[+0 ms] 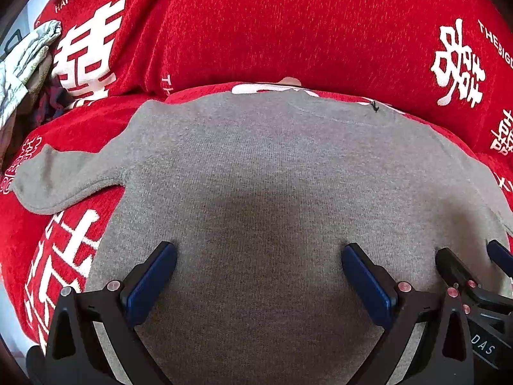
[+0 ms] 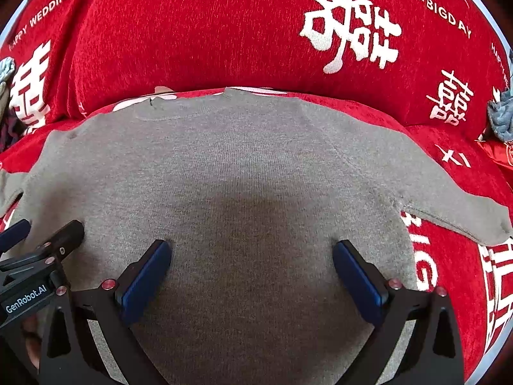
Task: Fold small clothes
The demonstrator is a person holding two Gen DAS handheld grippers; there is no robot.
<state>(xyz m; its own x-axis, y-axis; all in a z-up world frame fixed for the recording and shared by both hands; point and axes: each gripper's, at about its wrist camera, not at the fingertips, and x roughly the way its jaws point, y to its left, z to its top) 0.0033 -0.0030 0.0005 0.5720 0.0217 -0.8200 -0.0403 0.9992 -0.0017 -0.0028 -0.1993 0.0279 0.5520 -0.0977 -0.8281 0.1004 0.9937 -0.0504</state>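
Observation:
A small grey knit sweater (image 1: 256, 166) lies flat on a red cover, neckline at the far side and sleeves spread out to both sides; it also shows in the right wrist view (image 2: 243, 166). My left gripper (image 1: 259, 253) is open and empty, hovering over the sweater's lower body. My right gripper (image 2: 251, 250) is open and empty too, just to the right of the left one, over the same lower body. The right gripper's fingers (image 1: 449, 266) show at the left view's right edge; the left gripper's fingers (image 2: 69, 232) show at the right view's left edge.
The red cover with white characters (image 1: 288, 32) wraps a seat and backrest behind the sweater. A pile of other clothes (image 1: 25, 64) lies at the far left. A grey-blue cloth (image 2: 500, 115) and a red item sit at the far right.

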